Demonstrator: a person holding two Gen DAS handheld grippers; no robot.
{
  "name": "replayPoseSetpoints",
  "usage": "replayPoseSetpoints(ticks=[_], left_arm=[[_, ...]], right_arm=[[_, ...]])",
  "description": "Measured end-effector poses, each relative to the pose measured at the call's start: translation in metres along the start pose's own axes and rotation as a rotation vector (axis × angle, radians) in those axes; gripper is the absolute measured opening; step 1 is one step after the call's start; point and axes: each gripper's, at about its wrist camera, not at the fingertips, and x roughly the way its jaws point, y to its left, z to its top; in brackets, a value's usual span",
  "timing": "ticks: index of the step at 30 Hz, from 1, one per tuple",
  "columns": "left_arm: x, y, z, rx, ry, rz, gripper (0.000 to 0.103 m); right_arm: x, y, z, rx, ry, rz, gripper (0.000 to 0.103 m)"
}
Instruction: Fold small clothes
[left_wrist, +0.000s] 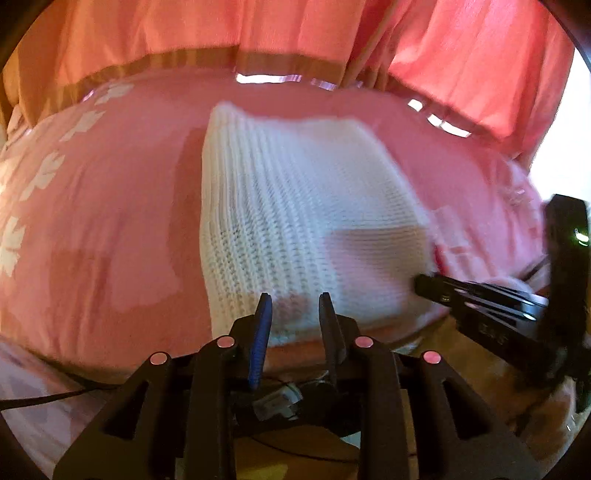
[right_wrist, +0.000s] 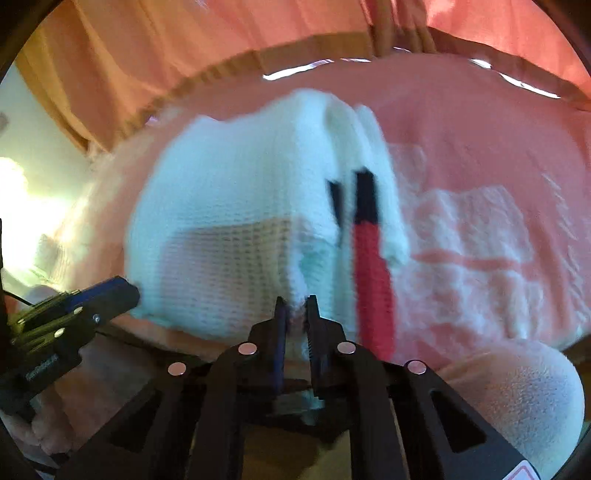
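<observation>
The white knit garment (left_wrist: 295, 206) lies in the centre of the left wrist frame on a pink bedspread (left_wrist: 110, 221), already doubled over into a rough block, and in the right wrist view it fills the middle with a red and black strip (right_wrist: 371, 266) running down its right side. The right gripper (right_wrist: 295, 306) sits at lower centre of its own frame, jaws pinched onto the garment's near edge, a tuft of knit caught between them. The left gripper (left_wrist: 293, 302), lower centre of its frame, stands slightly apart over the near hem and seems to hold nothing. So this looks like mid-fold: one edge taken up, ready to be carried across. Next it calls for lifting that edge cleanly and laying it over without dragging the layers askew. Pink curtains (left_wrist: 461, 66) hang along the top. No readable brand or label anywhere; too blurred.
</observation>
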Motion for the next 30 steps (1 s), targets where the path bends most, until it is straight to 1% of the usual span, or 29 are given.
replayPoseSetpoints(ticks=[2, 4, 5, 8, 9, 10, 11, 13, 14, 16, 17, 18, 20, 21, 22, 24, 25, 26, 27, 28, 30], left_arm=[[0.018, 0.003, -0.002, -0.029, 0.045, 0.004, 0.025], [0.019, 0.004, -0.003, -0.041, 0.049, 0.001, 0.025], [0.018, 0.003, -0.004, -0.032, 0.045, 0.002, 0.025], [0.022, 0.000, -0.005, -0.016, 0.053, 0.014, 0.025], [0.024, 0.000, -0.005, -0.017, 0.058, 0.018, 0.025], [0.025, -0.001, -0.004, -0.015, 0.059, 0.024, 0.025], [0.025, -0.001, -0.004, -0.012, 0.056, 0.030, 0.025], [0.025, -0.003, -0.003, -0.007, 0.055, 0.038, 0.025], [0.025, -0.003, -0.003, -0.005, 0.054, 0.040, 0.025], [0.026, -0.002, -0.004, -0.001, 0.053, 0.044, 0.025], [0.026, -0.004, -0.005, 0.001, 0.052, 0.048, 0.025], [0.026, -0.004, -0.004, 0.001, 0.053, 0.049, 0.025], [0.027, -0.006, -0.004, 0.001, 0.053, 0.051, 0.025], [0.027, -0.007, -0.004, 0.001, 0.053, 0.052, 0.025], [0.027, -0.007, -0.004, 0.002, 0.053, 0.053, 0.025], [0.028, -0.007, -0.004, 0.001, 0.053, 0.053, 0.025], [0.028, -0.006, -0.004, 0.000, 0.053, 0.053, 0.025], [0.028, -0.006, -0.004, 0.000, 0.053, 0.054, 0.025], [0.028, -0.006, -0.004, 0.000, 0.053, 0.055, 0.025], [0.028, -0.006, -0.004, 0.002, 0.054, 0.055, 0.025], [0.028, -0.006, -0.003, 0.001, 0.057, 0.052, 0.025]], right_arm=[[-0.013, 0.002, 0.002, -0.002, -0.039, -0.004, 0.008], [-0.032, 0.001, 0.006, -0.014, -0.091, -0.036, 0.007], [-0.032, -0.002, 0.006, -0.010, -0.082, -0.034, 0.007], [0.001, -0.012, 0.003, -0.008, 0.045, -0.079, 0.008], [0.008, -0.014, 0.002, -0.006, 0.066, -0.088, 0.008], [0.005, -0.011, 0.005, -0.015, 0.054, -0.098, 0.008], [0.001, -0.009, 0.008, -0.024, 0.042, -0.090, 0.009], [-0.011, -0.008, 0.012, -0.008, 0.006, -0.048, 0.014], [-0.020, -0.010, 0.016, 0.009, -0.018, -0.001, 0.016], [-0.029, -0.011, 0.025, 0.012, -0.050, 0.030, 0.024], [-0.030, -0.009, 0.032, 0.004, -0.067, 0.028, 0.038], [-0.030, -0.006, 0.038, -0.007, -0.079, 0.016, 0.045], [-0.024, -0.004, 0.050, -0.015, -0.096, 0.006, 0.045], [-0.017, -0.004, 0.057, -0.009, -0.089, 0.019, 0.048], [-0.012, 0.001, 0.056, 0.001, -0.080, 0.027, 0.048], [0.009, 0.001, 0.063, 0.015, -0.042, 0.046, 0.048], [0.018, 0.002, 0.062, 0.019, -0.027, 0.047, 0.044], [0.026, 0.001, 0.062, 0.022, -0.020, 0.050, 0.022], [0.031, 0.000, 0.062, 0.029, -0.028, 0.055, 0.019], [0.027, 0.000, 0.062, 0.031, -0.059, 0.057, 0.018], [0.010, -0.001, 0.059, 0.038, -0.129, 0.049, 0.016]])
